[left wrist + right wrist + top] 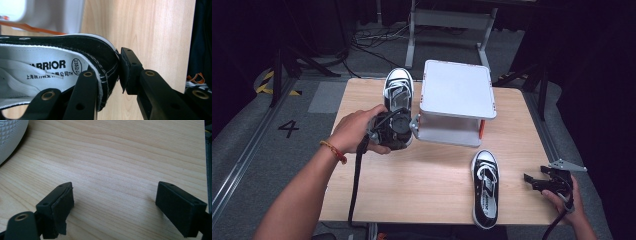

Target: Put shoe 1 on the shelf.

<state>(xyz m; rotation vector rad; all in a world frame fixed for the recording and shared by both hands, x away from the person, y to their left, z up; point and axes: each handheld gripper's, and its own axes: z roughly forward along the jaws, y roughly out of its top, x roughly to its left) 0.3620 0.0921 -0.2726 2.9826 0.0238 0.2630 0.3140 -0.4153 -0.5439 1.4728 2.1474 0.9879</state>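
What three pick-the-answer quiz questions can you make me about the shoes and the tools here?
1. Where does the free shoe lie?
A. on the table
B. on the white rack
C. on the floor

2. How many shoes are there?
A. one
B. two
C. three

3. What is the left tool doing?
A. standing open
B. clamping a shoe's heel
C. gripping the rack

Answers: 1 A, it rests on the wood near the right tool. 2 B, one lying, one held shoe. 3 B, its jaws pinch the heel wall.
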